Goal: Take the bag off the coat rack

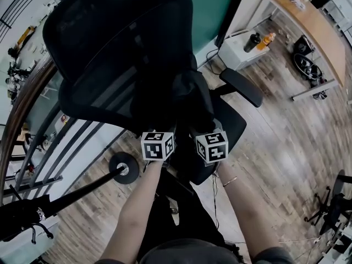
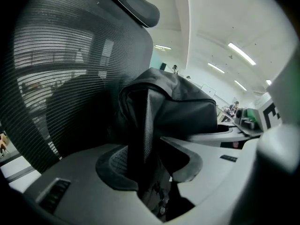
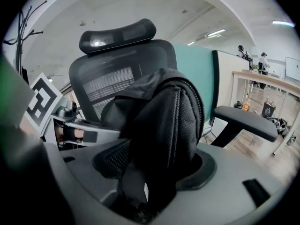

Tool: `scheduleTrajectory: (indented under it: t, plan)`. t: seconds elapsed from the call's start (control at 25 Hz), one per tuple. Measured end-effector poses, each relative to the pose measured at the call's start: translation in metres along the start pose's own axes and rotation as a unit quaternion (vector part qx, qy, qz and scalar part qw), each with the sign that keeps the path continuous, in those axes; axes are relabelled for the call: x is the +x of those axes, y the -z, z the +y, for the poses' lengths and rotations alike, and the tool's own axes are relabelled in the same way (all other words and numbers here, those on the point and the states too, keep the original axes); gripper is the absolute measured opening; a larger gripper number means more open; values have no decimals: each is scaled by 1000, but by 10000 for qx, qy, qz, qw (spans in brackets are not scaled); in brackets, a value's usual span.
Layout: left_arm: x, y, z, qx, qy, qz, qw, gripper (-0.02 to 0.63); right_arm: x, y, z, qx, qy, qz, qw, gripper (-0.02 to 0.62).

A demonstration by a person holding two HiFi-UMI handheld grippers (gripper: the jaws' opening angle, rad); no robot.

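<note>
A black bag rests on the seat of a black mesh office chair, leaning against its backrest. Both grippers reach onto it from the front, side by side. In the left gripper view a narrow black strap runs between the jaws of my left gripper; it lies by the left pad, with a dark gap to the right pad. In the right gripper view a wide padded strap stands between the spread jaws of my right gripper. The coat rack leans at the lower left with no bag on it.
The chair's armrest sticks out to the right of the bag. The rack's round base sits on the wooden floor just left of my left arm. A white cabinet with bottles and a long desk stand farther right.
</note>
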State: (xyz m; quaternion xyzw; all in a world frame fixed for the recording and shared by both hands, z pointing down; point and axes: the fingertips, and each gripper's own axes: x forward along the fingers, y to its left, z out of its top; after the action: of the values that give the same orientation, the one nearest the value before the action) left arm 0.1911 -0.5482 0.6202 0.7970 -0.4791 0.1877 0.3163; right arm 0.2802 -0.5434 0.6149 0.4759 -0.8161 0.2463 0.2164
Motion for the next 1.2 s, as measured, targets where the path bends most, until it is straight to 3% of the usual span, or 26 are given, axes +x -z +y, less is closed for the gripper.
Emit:
scheduleTrajectory:
  t: [0.24,0.76,1.2]
  plan:
    - [-17,-6,0,-74,19,-182,9998,167,-17,3,-5,231,242,-221,9992,307]
    - [-71,-15,-11,77,62,-515,9986,156,-82,9,7,623,715,-731,9928,295]
    - [-125,-9,-21,295,-53,-774,9965,78,-129,-1,44,838,666,-1195,9870,184]
